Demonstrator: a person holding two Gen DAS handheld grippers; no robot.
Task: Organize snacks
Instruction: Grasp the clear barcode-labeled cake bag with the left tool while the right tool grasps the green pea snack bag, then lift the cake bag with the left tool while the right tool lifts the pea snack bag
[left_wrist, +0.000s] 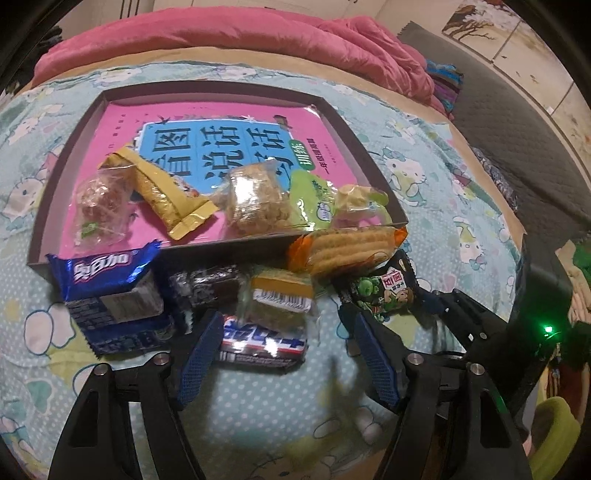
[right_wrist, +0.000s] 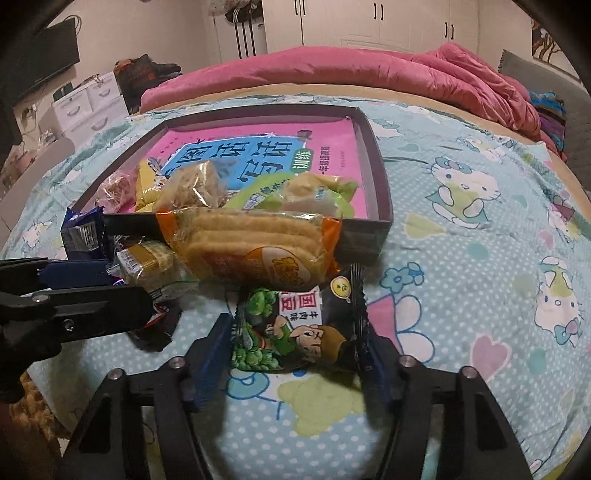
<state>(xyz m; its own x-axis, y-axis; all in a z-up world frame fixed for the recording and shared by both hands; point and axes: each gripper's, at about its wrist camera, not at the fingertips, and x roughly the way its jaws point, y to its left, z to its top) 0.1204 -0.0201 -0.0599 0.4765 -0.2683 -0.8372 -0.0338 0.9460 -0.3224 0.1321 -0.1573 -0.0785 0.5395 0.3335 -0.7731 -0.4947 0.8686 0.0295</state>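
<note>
From the left wrist, the left gripper (left_wrist: 284, 354) hangs low over the bedsheet (left_wrist: 436, 155) with its fingers spread wide; a Snickers bar (left_wrist: 264, 341) lies between them, touching the left pad, nothing clamped. Just in front of the tray (left_wrist: 221, 90) sit a blue cookie pack (left_wrist: 110, 291), a dark bar (left_wrist: 207, 286) and a clear wafer pack (left_wrist: 280, 299); an orange cracker pack (left_wrist: 351, 247) leans on the tray's near corner. Inside the tray, on a pink book (left_wrist: 229, 122), lie a yellow sachet (left_wrist: 166, 192) and several clear-wrapped sweets. From the right wrist, the right gripper (right_wrist: 291, 354) rests on the bedsheet with its fingers half open on either side of a black pea packet (right_wrist: 295, 332), close to its edges; whether they press it I cannot tell. The pea packet lies just in front of the tray, under the edge of the cracker pack. The left gripper reaches in from the left, beside the wafer pack.
</note>
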